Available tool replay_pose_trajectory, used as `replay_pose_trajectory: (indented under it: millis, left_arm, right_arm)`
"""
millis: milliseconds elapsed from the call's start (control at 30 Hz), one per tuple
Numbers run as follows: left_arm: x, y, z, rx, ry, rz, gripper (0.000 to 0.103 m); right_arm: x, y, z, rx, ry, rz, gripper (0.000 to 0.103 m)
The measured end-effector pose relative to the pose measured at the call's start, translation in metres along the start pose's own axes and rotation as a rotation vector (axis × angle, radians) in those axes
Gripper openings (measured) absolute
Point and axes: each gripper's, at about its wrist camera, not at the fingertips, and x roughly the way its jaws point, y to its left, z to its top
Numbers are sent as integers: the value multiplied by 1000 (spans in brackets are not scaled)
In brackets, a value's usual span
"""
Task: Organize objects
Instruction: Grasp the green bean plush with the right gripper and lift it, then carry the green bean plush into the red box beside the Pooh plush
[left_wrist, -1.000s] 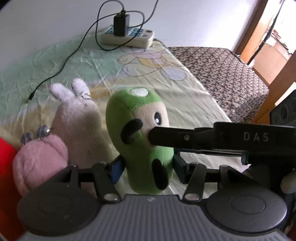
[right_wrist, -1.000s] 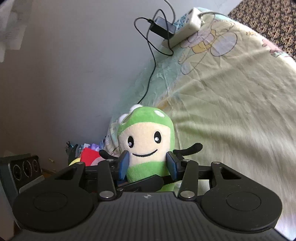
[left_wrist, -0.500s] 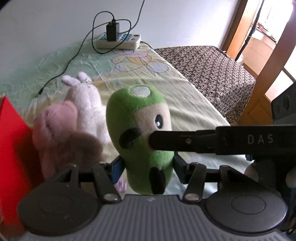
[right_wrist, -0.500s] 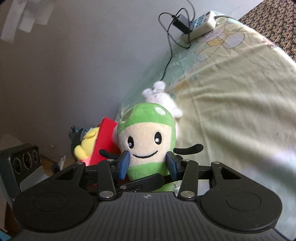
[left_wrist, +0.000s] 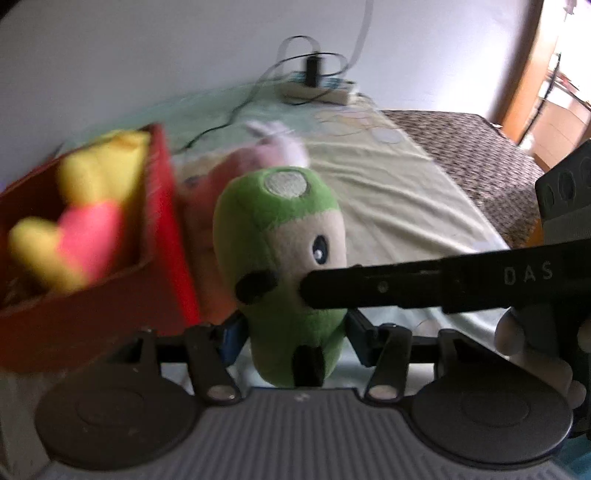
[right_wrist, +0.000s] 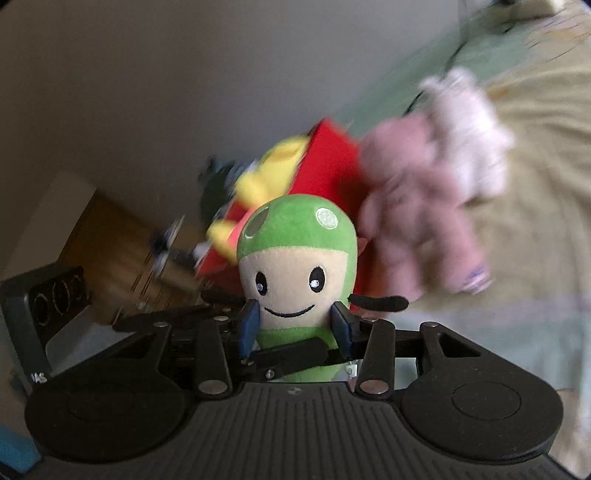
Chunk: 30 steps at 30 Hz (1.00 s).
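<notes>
Above the bedsheet, we clamp both the left gripper and right gripper onto the soft, light green plush doll at its squashable lower body.

The bed fills the right half of the frame under a pale yellow-green sheet. On it lie a red box at left, pink plush toys beside it, and a power strip at top centre.
</notes>
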Motion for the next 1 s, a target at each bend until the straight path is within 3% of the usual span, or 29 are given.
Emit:
replay_pose_trajectory:
  millis: [200, 500, 733, 1000]
  left_arm:
    - [-30, 40, -34, -74, 3, 65, 55]
    - [-71, 107, -58, -119, -34, 102, 55]
    - [-108, 167, -68, -156, -99, 123, 55]
    - [-115, 223, -44, -140, -194, 87, 55]
  right_arm:
    - [46, 31, -7, -54, 136, 65, 44]
    - [110, 94, -6, -145, 192, 133, 43]
    - [150, 139, 3, -204, 153, 185, 40]
    - [169, 156, 27, -216, 1, 107, 39]
